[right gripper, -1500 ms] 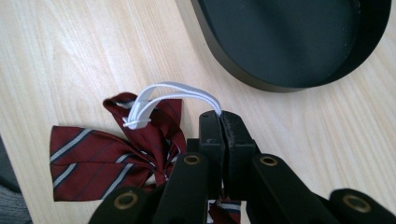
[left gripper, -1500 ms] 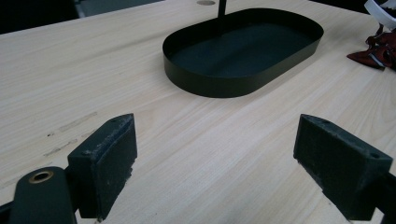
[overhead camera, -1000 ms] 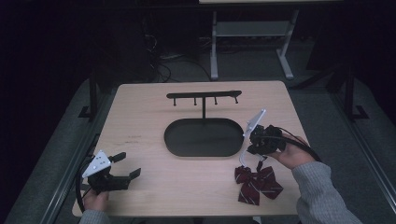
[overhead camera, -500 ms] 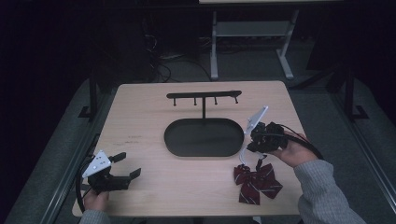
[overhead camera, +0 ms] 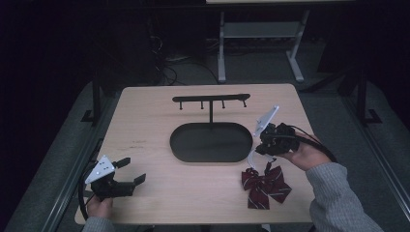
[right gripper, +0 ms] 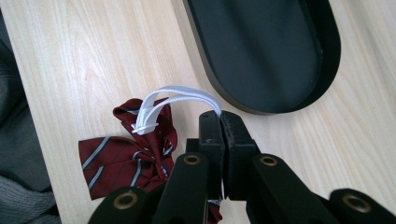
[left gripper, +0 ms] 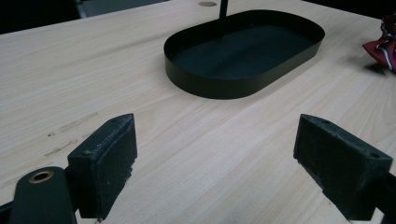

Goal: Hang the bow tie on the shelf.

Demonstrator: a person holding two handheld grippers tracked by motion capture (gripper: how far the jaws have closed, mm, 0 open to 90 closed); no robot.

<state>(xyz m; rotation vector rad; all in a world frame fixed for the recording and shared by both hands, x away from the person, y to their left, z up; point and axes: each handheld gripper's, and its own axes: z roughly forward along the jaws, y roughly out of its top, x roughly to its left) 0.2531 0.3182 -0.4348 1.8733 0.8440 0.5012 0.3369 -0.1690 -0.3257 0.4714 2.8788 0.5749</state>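
Right gripper (right gripper: pixel 219 122) jaws closed on the white strap (right gripper: pixel 180 95) of the bow tie (overhead camera: pixel 265 186), which lies just near of it. Left gripper (overhead camera: pixel 126 170) wide open, empty, far left.

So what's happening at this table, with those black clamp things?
A person holds a two-jaw gripper in each hand at a wooden table. The right gripper has its fingers shut on the white elastic loop of a maroon striped bow tie, which lies near the table's front edge. Beside it is a black oval tray with a hook rack standing over it. The left gripper rests open at the near left corner, holding nothing.
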